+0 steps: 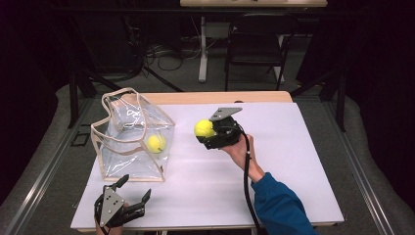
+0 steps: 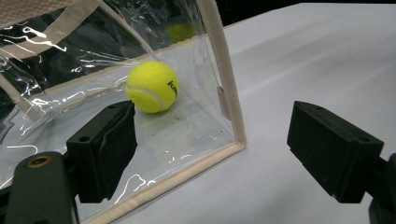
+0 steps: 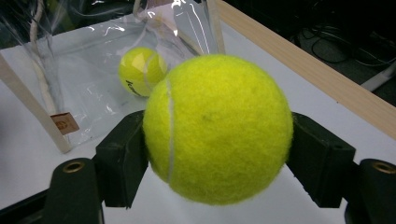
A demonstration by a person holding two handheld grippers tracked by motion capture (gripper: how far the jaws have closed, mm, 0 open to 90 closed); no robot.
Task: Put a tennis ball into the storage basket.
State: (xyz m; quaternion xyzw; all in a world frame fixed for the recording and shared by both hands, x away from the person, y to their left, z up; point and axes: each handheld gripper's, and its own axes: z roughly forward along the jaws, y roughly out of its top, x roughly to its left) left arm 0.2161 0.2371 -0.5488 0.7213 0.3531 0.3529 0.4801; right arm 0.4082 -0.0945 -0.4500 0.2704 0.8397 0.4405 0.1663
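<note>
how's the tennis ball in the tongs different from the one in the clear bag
The held tennis ball is clamped in the right tongs above the table; the bagged tennis ball rests on the floor of the clear bag, untouched. The held one is out in the open, the bagged one behind plastic. Both are yellow and look alike.

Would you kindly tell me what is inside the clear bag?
One tennis ball rests on the floor of the bag. Creases and glare blur parts of the interior, so anything else there cannot be ruled out.

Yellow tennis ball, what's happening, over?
Right gripper shut on fuzzy yellow tennis ball. Left gripper open beside clear plastic bag. Path unobstructed.
</note>
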